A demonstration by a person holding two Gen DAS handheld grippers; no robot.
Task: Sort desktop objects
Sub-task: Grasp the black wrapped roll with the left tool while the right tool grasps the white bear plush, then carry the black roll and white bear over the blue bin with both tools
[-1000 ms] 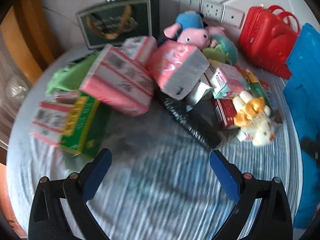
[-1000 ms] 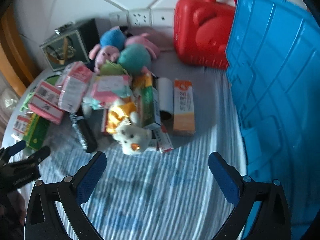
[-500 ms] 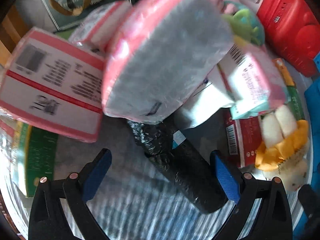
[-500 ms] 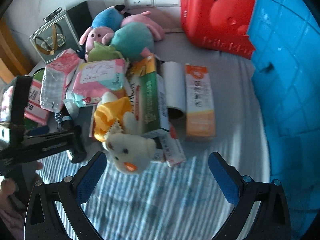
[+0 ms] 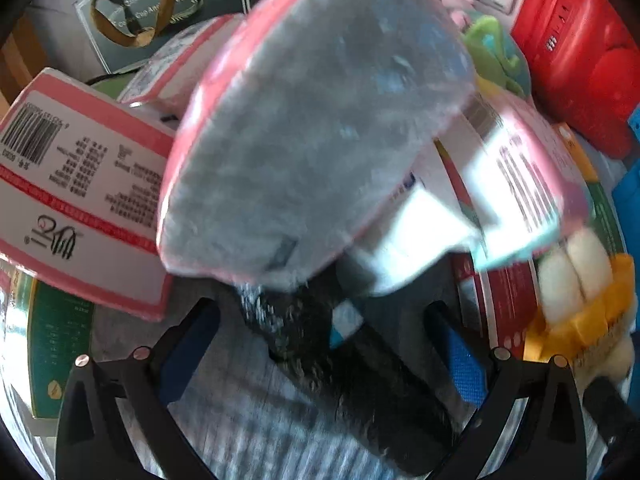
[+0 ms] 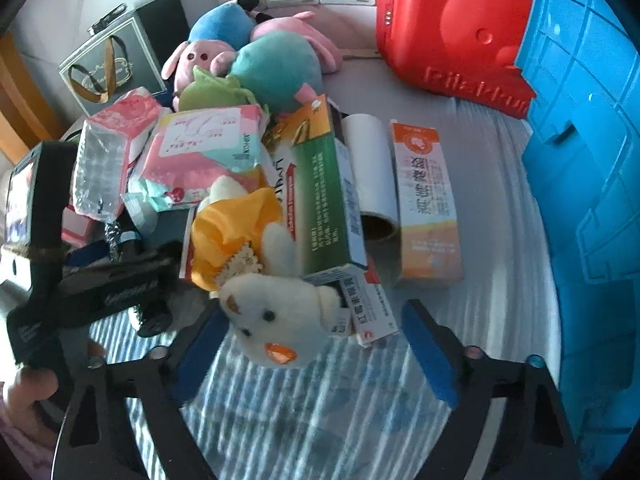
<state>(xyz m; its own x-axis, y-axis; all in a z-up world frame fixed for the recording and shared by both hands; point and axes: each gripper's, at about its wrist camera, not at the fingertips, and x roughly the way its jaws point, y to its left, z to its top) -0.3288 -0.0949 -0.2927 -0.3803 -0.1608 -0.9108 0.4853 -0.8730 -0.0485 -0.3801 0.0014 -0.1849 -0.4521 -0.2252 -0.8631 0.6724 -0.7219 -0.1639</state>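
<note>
Here, left gripper (image 5: 322,354) jaws wide around a black wrapped roll (image 5: 360,368) at lower centre, right gripper (image 6: 314,354) jaws wide astride a white plush duck (image 6: 276,320), pile of boxes mid-frame, blue bin (image 6: 580,160) right.

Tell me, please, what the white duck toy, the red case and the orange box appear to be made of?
White duck toy: soft plush, going by its fuzzy nap and stitched-looking orange beak.
Red case: hard moulded plastic, glossy, with raised lettering and embossed shapes.
Orange box: probably printed cardboard, with crisp folded edges and a smooth, slightly shiny face.
</note>
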